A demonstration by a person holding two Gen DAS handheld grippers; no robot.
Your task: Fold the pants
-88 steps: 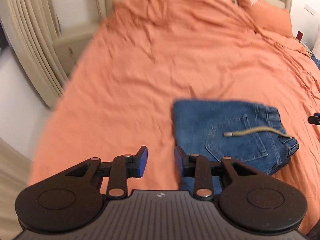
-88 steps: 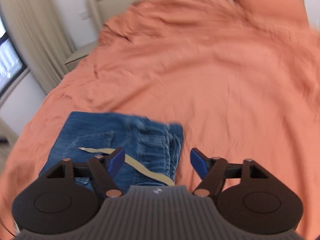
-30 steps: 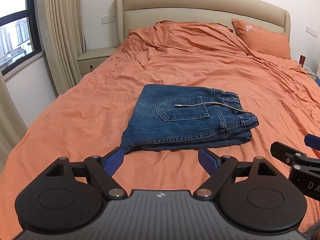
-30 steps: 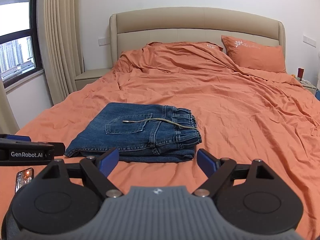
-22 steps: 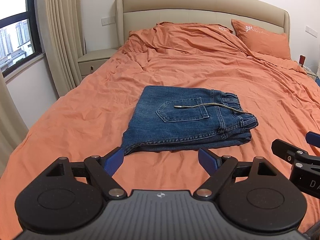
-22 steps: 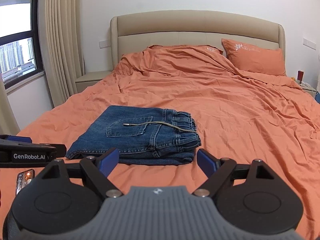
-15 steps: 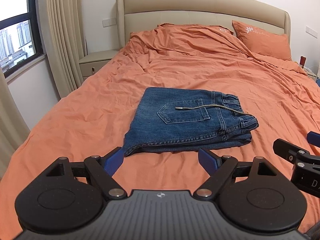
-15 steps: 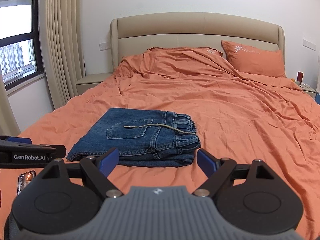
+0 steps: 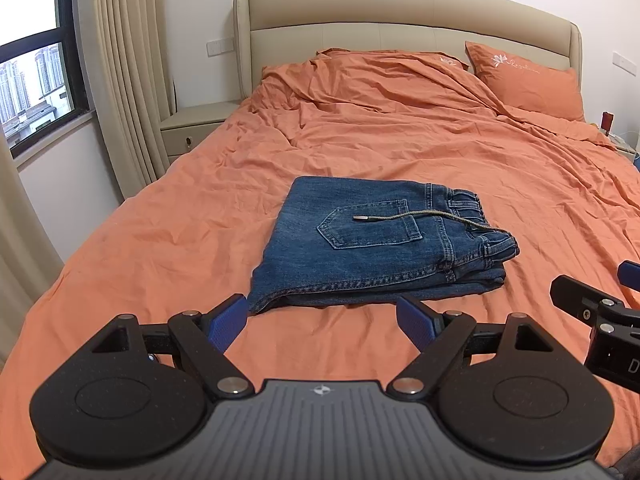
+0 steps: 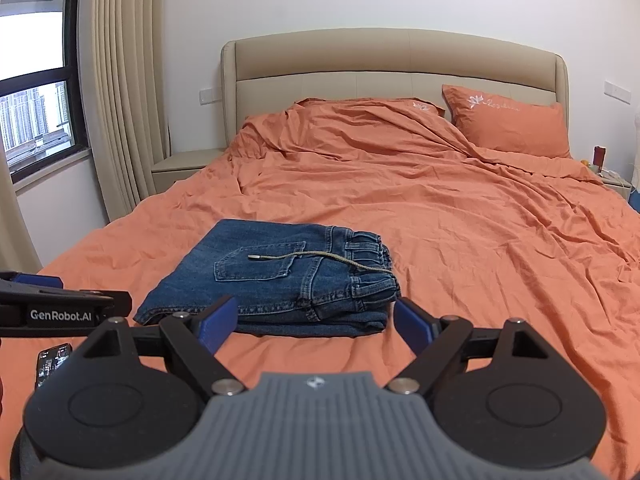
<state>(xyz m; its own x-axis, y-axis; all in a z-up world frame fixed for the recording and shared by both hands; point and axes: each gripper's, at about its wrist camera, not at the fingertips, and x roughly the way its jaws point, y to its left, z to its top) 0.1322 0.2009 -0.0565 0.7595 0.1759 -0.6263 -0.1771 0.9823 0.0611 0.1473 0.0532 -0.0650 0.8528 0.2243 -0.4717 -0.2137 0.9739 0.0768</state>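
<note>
Blue denim pants (image 9: 376, 240) lie folded into a compact rectangle on the orange bed (image 9: 168, 240), back pocket up, with a tan drawstring (image 9: 420, 216) draped across the top. They also show in the right wrist view (image 10: 280, 280). My left gripper (image 9: 322, 322) is open and empty, held back from the pants' near edge. My right gripper (image 10: 316, 324) is open and empty, also short of the pants. The right gripper's side shows at the left wrist view's right edge (image 9: 592, 308). The left gripper's side shows at the right wrist view's left edge (image 10: 60, 308).
A beige headboard (image 9: 400, 20) and an orange pillow (image 9: 528, 80) are at the far end. A beige nightstand (image 9: 196, 128), curtains (image 9: 128, 72) and a window (image 9: 32, 80) are on the left. Small items stand on a stand at far right (image 10: 600, 160).
Both grippers have drawn back and risen from the pants, which now lie farther off. Since 2.9 s ago the left gripper's fingers have spread wider. The pants have not moved.
</note>
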